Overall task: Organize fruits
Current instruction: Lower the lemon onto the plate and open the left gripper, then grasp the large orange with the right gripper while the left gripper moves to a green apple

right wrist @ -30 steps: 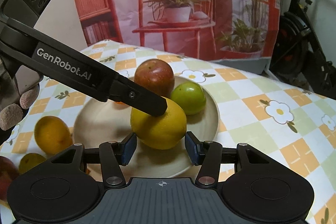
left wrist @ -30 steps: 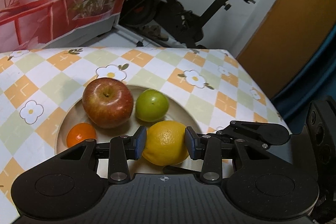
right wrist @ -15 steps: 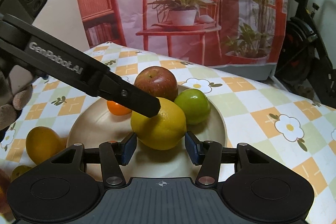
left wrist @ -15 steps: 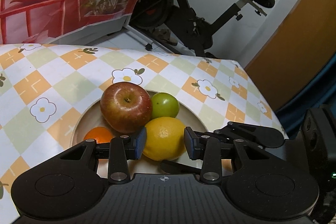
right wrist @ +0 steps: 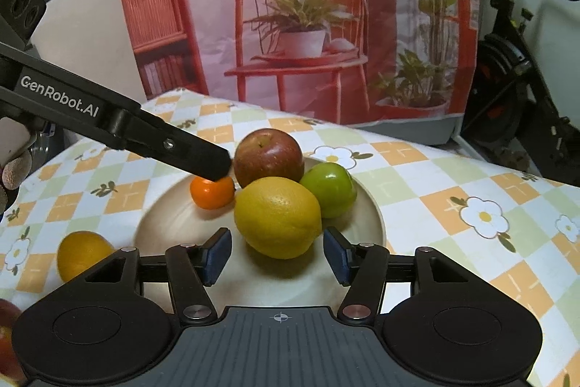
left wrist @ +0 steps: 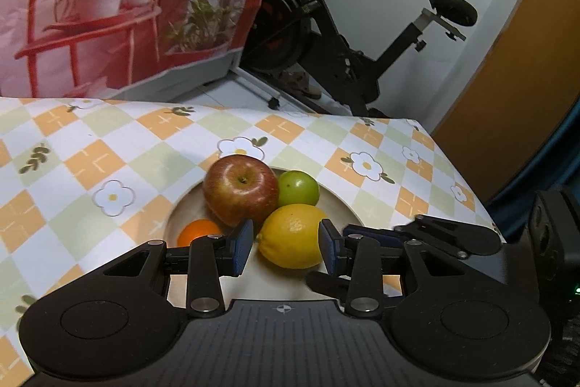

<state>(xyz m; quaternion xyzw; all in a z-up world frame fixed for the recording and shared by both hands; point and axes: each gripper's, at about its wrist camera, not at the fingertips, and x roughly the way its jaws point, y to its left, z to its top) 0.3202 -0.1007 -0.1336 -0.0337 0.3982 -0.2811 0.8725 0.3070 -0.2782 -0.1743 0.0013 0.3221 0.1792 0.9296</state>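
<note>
A beige plate [right wrist: 163, 216] [left wrist: 337, 202] holds a red apple [right wrist: 268, 153] [left wrist: 241, 187], a green fruit [right wrist: 330, 189] [left wrist: 299, 187], a small orange [right wrist: 212, 193] [left wrist: 197, 231] and a yellow lemon [right wrist: 277, 216] [left wrist: 291, 234]. My left gripper [left wrist: 286, 247] is open, its pads just short of the lemon on either side; its finger [right wrist: 174, 147] reaches over the small orange in the right wrist view. My right gripper [right wrist: 277, 254] is open and empty, just in front of the lemon.
Another yellow fruit [right wrist: 83, 252] lies on the checked tablecloth [right wrist: 435, 191] left of the plate, and a red fruit [right wrist: 7, 343] shows at the bottom left edge. A printed backdrop [right wrist: 301, 24] stands behind the table. An exercise bike [left wrist: 344, 35] is beyond the table's far edge.
My left gripper has let go of the lemon and drawn back and up from the plate. The lemon now rests on the plate. My right gripper has also backed off a little.
</note>
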